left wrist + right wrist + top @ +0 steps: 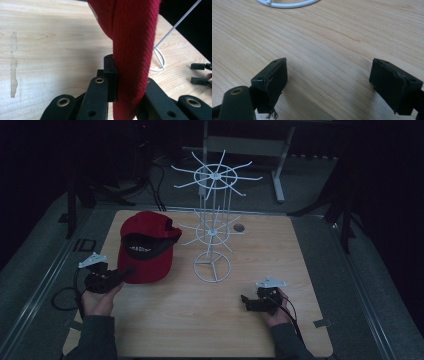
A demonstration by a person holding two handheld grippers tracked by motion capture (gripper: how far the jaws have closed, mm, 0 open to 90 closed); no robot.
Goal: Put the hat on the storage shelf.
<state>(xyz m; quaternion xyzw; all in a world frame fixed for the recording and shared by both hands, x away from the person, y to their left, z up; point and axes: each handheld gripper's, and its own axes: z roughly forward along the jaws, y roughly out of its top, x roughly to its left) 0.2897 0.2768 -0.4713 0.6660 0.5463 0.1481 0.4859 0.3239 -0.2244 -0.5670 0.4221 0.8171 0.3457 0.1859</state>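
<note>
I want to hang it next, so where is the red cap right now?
In the high view the red cap sits at the table's left side, just left of the white wire rack, its brim pinched in the left claw.

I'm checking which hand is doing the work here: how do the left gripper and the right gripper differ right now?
The left gripper is shut on the red cap, pinching its fabric; the right gripper has its jaws wide apart with nothing between them. The left one reaches up to the cap; the right one rests low over bare table. Both are black and hand-held.
</note>
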